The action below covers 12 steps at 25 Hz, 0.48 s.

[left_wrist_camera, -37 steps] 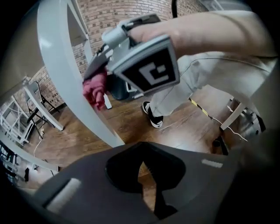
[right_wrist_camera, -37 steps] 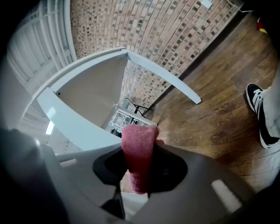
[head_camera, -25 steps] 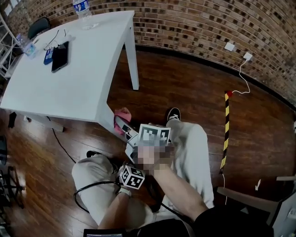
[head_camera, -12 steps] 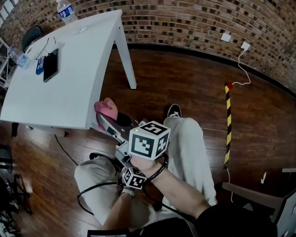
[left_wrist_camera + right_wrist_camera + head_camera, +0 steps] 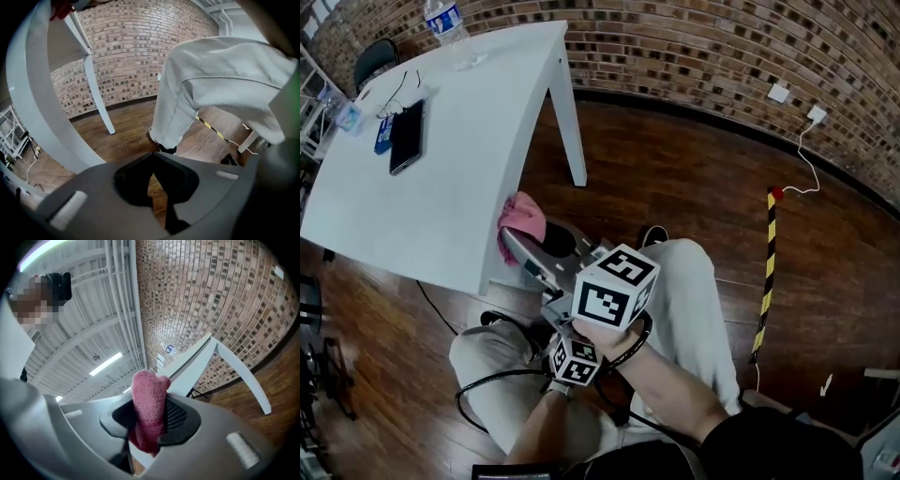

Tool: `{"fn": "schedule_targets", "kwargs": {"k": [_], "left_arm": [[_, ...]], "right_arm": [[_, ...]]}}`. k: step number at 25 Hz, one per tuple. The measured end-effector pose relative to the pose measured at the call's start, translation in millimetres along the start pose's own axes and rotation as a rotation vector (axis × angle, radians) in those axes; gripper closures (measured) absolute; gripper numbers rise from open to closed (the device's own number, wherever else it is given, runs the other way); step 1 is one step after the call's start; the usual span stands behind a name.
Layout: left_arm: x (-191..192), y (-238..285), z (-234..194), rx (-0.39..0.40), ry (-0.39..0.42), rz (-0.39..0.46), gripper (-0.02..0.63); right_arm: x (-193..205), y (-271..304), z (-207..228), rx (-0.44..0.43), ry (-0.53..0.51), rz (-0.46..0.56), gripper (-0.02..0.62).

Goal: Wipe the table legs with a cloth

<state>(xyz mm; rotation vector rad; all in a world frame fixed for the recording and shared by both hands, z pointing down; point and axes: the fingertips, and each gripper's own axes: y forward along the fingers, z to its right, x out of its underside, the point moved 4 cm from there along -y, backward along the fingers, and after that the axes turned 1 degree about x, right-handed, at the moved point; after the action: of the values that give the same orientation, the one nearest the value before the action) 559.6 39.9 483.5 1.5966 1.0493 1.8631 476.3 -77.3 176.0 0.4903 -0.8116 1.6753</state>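
Wiping step: I am pinching cloth [image 5: 149,404] in right hand-held gripper [image 5: 150,420] at table [image 5: 441,169] edge; left hand-held gripper [image 5: 157,187] idling nearly closed, empty. Next, likely: stroking down near leg [image 5: 42,117].

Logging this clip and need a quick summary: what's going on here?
A person low beside the white table holds a hand-held gripper in each hand. The right hand-held gripper is shut on a pink cloth, raised to the top of the near table leg. The left hand-held gripper is shut and empty, down by the lap.
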Motion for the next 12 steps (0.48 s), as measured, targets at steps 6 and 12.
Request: {"fn": "schedule_targets", "kwargs": {"k": [6, 12], "left_arm": [[-29.4, 27.9, -6.2, 0.015, 0.004, -0.008, 0.603], [-58.0, 64.6, -17.8, 0.024, -0.001, -0.023, 0.603]], "right_arm": [[-16.7, 14.2, 29.7, -0.061, 0.027, -0.006, 0.488], [-36.0, 33.2, 61.1, -0.113, 0.054, -0.037, 0.488]]}}
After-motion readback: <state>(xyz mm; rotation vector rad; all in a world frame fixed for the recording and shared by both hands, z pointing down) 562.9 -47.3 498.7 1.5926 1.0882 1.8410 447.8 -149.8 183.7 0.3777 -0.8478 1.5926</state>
